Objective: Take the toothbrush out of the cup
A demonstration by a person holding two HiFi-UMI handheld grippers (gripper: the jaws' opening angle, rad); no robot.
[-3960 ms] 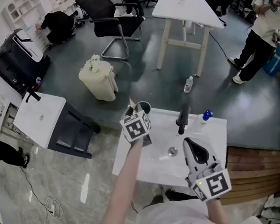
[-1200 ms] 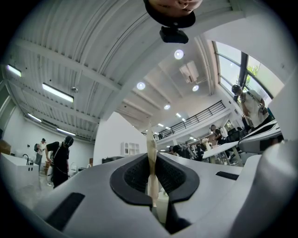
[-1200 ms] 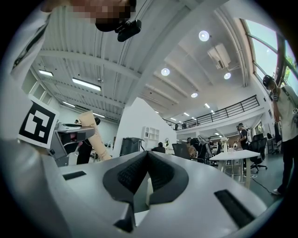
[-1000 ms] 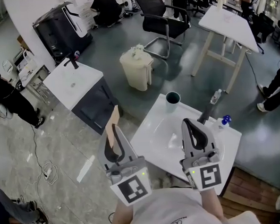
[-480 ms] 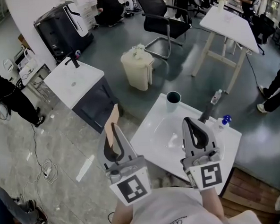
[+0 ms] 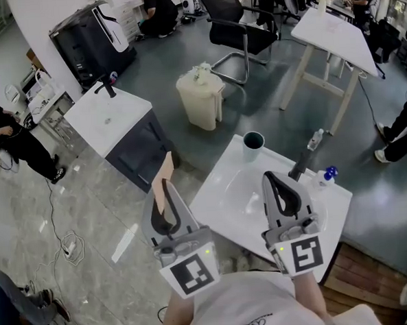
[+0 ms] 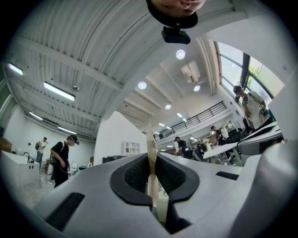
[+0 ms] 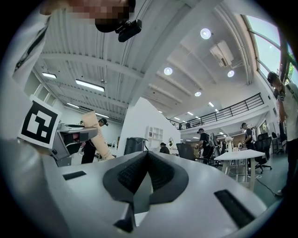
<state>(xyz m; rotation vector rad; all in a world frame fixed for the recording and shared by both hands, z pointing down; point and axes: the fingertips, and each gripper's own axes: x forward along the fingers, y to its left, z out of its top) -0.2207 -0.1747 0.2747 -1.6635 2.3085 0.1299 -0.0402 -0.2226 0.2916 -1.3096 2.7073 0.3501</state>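
Observation:
A flat tan toothbrush stands upright in my left gripper, which is shut on it and held close to my chest, left of the washbasin. In the left gripper view the toothbrush shows edge-on, pinched between the dark pads. The grey cup stands with no brush in it at the far corner of the white washbasin top, well apart from both grippers. My right gripper hovers over the basin's near side, shut with nothing in it. The right gripper view shows the toothbrush off to the left.
A black faucet and a blue-capped bottle stand at the basin's right. On the floor beyond are a cream bin, a plastic bottle, a second basin unit, a chair and a white table. A person stands at the left.
Four seconds ago my left gripper was at the cup; it is now drawn back near me with the toothbrush. Over the last second neither gripper moved; the person at left shifted.

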